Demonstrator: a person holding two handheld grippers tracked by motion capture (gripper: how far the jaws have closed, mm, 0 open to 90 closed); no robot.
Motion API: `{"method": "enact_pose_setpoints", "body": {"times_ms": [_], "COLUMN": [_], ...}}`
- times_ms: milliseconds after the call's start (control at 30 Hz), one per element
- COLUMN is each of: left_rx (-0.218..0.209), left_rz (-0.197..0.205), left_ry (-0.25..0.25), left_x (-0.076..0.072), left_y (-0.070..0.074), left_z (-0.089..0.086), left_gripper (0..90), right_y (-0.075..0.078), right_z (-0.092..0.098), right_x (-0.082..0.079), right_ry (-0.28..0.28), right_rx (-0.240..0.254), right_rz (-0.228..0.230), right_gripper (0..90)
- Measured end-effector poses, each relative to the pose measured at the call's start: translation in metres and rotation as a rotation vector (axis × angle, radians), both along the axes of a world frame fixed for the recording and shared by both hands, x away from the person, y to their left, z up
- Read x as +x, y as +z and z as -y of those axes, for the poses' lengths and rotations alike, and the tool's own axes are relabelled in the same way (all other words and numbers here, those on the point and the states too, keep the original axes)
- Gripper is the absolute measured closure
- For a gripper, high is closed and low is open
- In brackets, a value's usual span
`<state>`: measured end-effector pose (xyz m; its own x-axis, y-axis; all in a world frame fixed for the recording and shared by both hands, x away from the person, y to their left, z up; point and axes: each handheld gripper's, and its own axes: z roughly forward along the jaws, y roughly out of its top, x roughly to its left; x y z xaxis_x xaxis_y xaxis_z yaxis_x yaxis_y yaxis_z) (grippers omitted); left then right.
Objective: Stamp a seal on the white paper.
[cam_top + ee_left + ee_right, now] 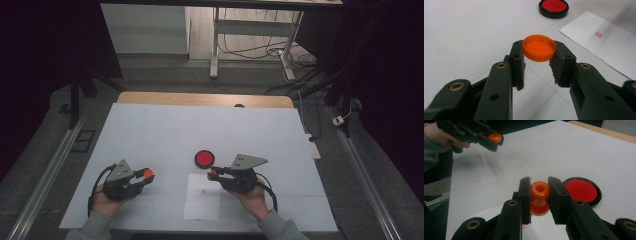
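Observation:
My left gripper (pixel 146 174) is shut on a shallow orange cap (pixel 539 47), held hollow side up just above the white table (pixel 165 130) at the front left. My right gripper (pixel 213 173) is shut on an orange stamp (pixel 539 196) with a flared base, gripped by its round knob. The stamp hangs over the far edge of a white paper sheet (pixel 202 200). That sheet bears a small red stamped mark (pixel 598 33). An open round ink pad (pixel 204 158), red inside a black rim, lies just beyond the stamp. In the right gripper view, the left gripper (pixel 495 138) with the cap shows at the upper left.
The white cover leaves a wooden strip (pixel 200 98) of the table bare at the far edge. Behind it stand desk legs and floor cables (pixel 280 55). Metal rails (pixel 50 170) run along both sides of the table.

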<state>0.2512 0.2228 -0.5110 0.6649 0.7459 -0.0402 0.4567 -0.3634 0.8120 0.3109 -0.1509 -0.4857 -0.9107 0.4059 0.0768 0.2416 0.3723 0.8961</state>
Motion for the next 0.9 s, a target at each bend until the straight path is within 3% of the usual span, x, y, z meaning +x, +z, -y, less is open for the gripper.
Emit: {"method": "enact_pose_setpoints", "body": {"times_ms": [467,900], "left_rx": [0.003,0.009], "left_rz": [0.000,-0.001], "left_ry": [-0.003,-0.007], "left_x": [0.000,0.000], "left_y": [0.000,-0.001], "left_z": [0.001,0.002], "left_gripper": [64.4,64.4], "right_y": [0.021,0.031], "right_z": [0.027,0.050], "right_x": [0.008,0.016], "right_ry": [-0.079,-0.155], "right_rx": [0.072,0.103], "right_rz": [0.023,0.036], "right_gripper": [71.8,71.8]}}
